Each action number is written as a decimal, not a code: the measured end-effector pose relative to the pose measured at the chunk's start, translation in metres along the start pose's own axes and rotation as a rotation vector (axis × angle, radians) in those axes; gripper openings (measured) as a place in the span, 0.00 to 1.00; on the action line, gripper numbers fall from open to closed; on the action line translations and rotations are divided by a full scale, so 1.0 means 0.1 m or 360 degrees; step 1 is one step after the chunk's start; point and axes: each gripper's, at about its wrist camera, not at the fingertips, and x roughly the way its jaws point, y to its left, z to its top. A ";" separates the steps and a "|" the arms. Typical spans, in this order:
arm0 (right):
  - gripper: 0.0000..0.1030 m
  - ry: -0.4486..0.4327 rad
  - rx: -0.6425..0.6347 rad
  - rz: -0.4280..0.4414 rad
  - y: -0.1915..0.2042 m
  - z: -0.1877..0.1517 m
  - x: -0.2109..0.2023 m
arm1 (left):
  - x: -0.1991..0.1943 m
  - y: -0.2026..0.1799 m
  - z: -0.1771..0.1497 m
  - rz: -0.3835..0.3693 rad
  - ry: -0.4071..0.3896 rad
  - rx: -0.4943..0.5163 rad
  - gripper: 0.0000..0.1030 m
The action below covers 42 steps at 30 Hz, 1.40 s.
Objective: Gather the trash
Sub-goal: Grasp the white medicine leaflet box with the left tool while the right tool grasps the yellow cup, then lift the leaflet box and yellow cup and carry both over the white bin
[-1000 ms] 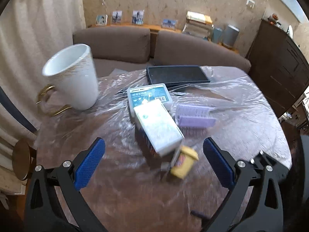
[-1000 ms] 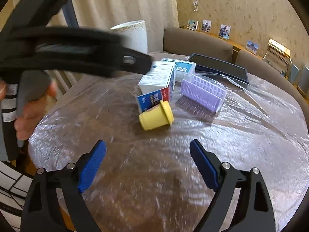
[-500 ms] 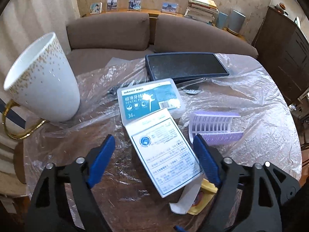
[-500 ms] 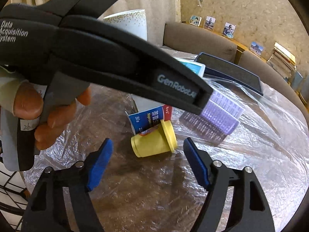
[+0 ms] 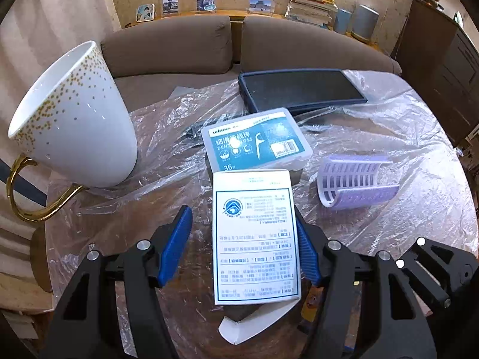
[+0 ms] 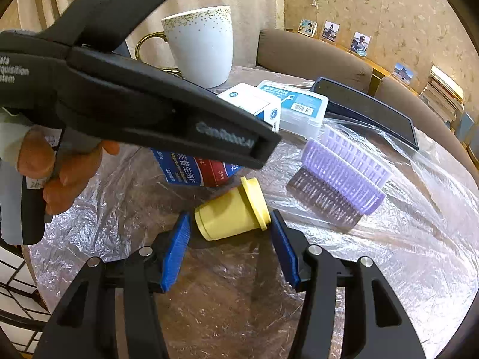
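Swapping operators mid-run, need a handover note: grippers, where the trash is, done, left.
Left gripper: jaws just closing around white printed cardboard carton; one pad touches, not clamped.
Right gripper: jaws just closing around small yellow plastic cup lying sideways; pads seemingly not pressing yet.
Both rest on the film-covered table.
Done: nothing lifted. Left: finish both grips, carry off; no bin visible.

Our two grippers look alike: the left gripper [image 5: 244, 248] and right gripper [image 6: 230, 249] each have matte black, triangulated plastic arms, silver screw heads at the joints and ribbed blue pads. On the left tool's body we read white lettering, and our hand [image 6: 60, 167] shows a pale sleeve cuff.
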 end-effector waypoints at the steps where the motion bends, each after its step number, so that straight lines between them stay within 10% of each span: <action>1: 0.46 -0.0003 -0.0002 -0.0006 0.00 0.00 0.00 | 0.02 0.01 0.00 0.0006 0.0007 0.0002 0.63; 5: 0.44 -0.0015 0.0019 0.0005 0.01 -0.04 -0.03 | 0.06 0.04 -0.04 0.0005 0.0016 -0.0009 0.46; 42: 0.44 -0.0125 0.0358 0.0089 -0.35 -0.62 -0.76 | -0.60 -0.35 -0.72 0.0029 -0.0202 -0.0017 0.46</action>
